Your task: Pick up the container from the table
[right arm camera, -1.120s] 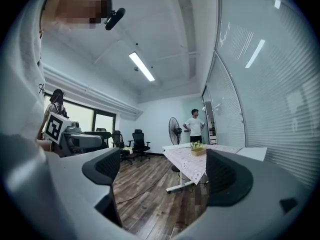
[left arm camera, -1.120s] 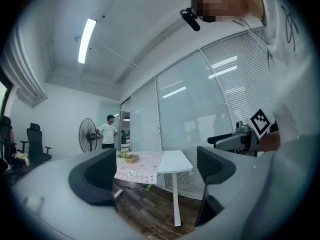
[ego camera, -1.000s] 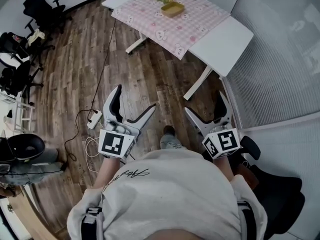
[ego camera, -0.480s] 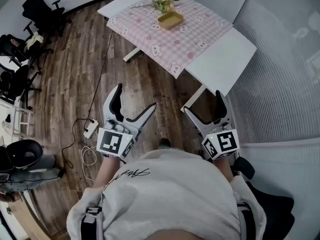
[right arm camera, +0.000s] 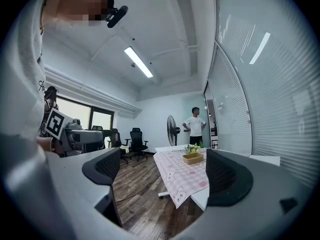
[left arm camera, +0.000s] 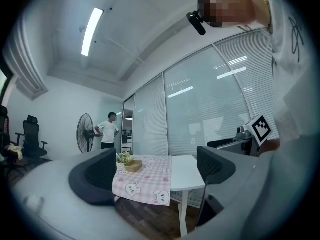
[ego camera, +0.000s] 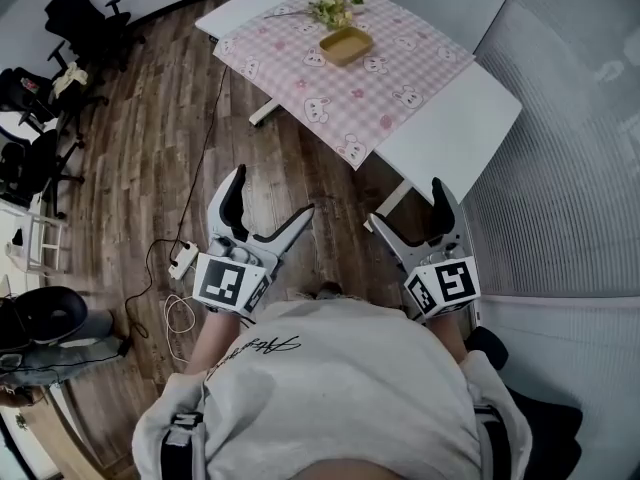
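A shallow tan container point(ego camera: 345, 45) sits on a pink checked cloth point(ego camera: 350, 93) over a white table point(ego camera: 450, 118), next to a small bunch of flowers point(ego camera: 328, 8). Both grippers are held in front of the person's body, well short of the table and above the wood floor. My left gripper point(ego camera: 268, 200) is open and holds nothing. My right gripper point(ego camera: 406, 206) is open and holds nothing. The left gripper view has the container point(left arm camera: 133, 165) far off between the jaws of the left gripper point(left arm camera: 157, 171). The right gripper view likewise frames the container point(right arm camera: 193, 157) beyond the right gripper point(right arm camera: 165, 171).
Black office chairs point(ego camera: 85, 23) stand at the far left. A power strip with cable point(ego camera: 185, 258) lies on the floor left of me. A glass wall with blinds point(ego camera: 570, 168) runs along the right. Beyond the table, a person point(left arm camera: 107, 129) stands by a fan point(left arm camera: 85, 132).
The table has slid lower in the head view, so it is closer. Both grippers keep their place in front of the body and stay open.
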Demonstrator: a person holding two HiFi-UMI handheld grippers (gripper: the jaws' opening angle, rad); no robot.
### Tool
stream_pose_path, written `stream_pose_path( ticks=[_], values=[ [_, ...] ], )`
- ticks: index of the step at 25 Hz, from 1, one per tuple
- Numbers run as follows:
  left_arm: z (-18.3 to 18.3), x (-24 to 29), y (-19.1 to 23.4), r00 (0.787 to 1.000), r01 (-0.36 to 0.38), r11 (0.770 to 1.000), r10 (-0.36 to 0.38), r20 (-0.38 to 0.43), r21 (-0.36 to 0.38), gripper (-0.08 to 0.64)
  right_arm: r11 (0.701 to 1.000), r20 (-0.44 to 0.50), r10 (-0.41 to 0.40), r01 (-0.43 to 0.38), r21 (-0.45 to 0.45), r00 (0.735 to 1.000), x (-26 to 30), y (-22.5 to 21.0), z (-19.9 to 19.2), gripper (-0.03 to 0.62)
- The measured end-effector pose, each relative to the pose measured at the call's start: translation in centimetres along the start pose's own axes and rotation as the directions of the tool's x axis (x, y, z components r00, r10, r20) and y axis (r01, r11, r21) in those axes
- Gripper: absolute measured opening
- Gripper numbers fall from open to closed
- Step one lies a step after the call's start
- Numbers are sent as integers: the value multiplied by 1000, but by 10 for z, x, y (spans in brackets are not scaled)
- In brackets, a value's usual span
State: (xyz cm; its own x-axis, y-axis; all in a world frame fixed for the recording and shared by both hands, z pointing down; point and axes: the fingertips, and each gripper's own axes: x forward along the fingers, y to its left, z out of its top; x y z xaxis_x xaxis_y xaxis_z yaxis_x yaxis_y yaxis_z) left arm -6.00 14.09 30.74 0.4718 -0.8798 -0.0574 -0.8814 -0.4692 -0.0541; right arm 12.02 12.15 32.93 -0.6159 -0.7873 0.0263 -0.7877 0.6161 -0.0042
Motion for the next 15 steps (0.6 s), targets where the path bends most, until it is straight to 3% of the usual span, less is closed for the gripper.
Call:
stream_pose_path(
  ticks=[15],
  values=[
    [-1,11,27,1000,2,1000,-2,-10,20,485,1000,0,18,-18,-3,1000,31,-2,1,520]
  ],
)
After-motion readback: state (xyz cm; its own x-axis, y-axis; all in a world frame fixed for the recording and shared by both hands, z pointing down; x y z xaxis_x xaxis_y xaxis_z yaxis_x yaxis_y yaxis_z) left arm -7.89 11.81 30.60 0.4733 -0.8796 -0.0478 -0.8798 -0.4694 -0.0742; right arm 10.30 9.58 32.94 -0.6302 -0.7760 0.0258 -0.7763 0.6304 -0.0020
